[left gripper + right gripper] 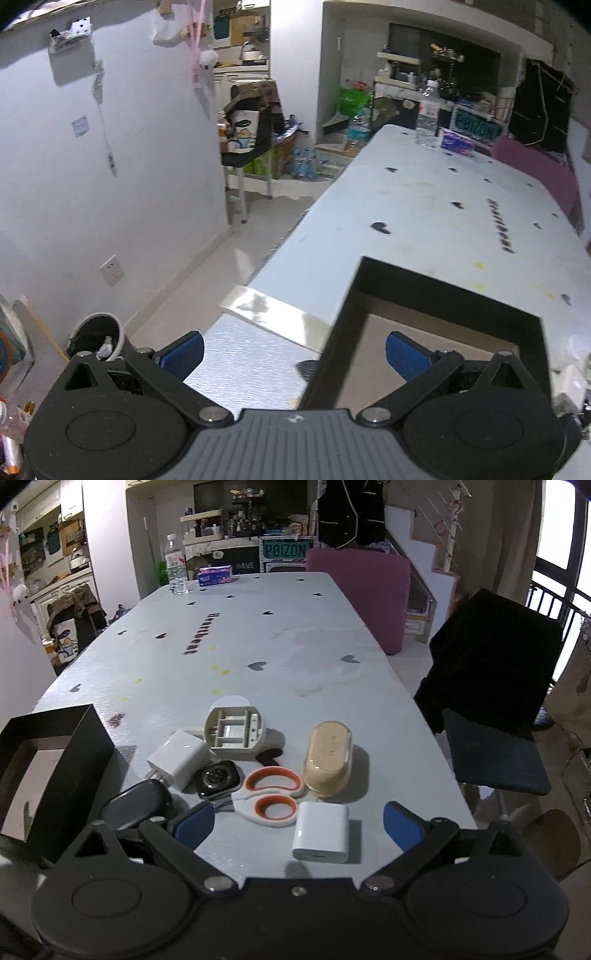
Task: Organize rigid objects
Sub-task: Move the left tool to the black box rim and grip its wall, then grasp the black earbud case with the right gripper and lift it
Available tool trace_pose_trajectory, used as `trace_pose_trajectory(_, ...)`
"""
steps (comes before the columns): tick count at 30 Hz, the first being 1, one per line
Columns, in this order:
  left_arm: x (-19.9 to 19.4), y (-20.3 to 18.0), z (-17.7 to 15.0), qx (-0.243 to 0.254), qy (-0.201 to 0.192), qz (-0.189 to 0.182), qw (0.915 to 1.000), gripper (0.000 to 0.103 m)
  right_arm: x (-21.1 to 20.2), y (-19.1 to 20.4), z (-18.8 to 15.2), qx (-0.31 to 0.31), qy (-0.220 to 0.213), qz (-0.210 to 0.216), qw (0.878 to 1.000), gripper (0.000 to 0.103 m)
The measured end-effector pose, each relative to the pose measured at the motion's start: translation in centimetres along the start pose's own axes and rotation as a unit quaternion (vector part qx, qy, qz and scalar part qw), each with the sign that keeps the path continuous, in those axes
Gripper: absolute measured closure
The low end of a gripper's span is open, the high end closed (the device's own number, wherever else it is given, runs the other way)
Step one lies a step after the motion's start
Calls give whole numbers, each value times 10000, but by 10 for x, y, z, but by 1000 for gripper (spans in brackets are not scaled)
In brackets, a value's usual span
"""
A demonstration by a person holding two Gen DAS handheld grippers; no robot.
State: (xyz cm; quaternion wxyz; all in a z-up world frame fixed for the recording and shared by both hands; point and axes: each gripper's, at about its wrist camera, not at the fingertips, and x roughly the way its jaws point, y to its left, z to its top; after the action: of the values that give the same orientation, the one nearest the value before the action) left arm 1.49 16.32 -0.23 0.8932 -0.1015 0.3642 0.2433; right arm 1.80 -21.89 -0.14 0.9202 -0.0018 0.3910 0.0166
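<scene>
An open black box point(439, 295) point(55, 760) stands at the near left of the pale table point(295, 627). My left gripper point(295, 354) is open above the box's left wall, holding nothing. My right gripper point(299, 823) is open just behind a small white charger cube point(320, 831). Beyond it lie orange-handled scissors point(271, 794), a beige oval case point(328, 758), a smartwatch body point(217, 778), a white plug adapter point(179, 758), a beige plastic holder point(234, 731) and a dark rounded case point(136, 806).
A water bottle point(176, 566) and a tissue pack point(215, 575) stand at the table's far end. A maroon chair point(360, 590) and a black-draped chair point(491, 672) line the right side. A bin point(96, 338) sits on the floor at left.
</scene>
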Motion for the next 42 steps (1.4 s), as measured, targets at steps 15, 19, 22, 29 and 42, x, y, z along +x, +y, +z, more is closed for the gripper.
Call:
trace_pose_trajectory(15, 12, -7, -18, 254, 161, -668, 9973, 48, 7, 21, -2, -97, -225, 840, 9962, 0)
trace_pose_trajectory(19, 16, -9, -20, 266, 290, -695, 9968, 61, 12, 37, -7, -348, -491, 1256, 9903, 0)
trace_pose_trajectory(22, 19, -5, -19, 152, 385, -730, 9965, 64, 15, 50, -9, -647, -662, 1517, 9841, 0)
trace_pose_trajectory(29, 25, 0, -21, 68, 490, -553, 9972, 82, 28, 78, -11, -1455, -371, 1936, 9695, 0)
trace_pose_trajectory(42, 26, -4, -24, 281, 510, -572, 9967, 92, 54, 107, -9, -2269, 36, 2071, 9516, 7)
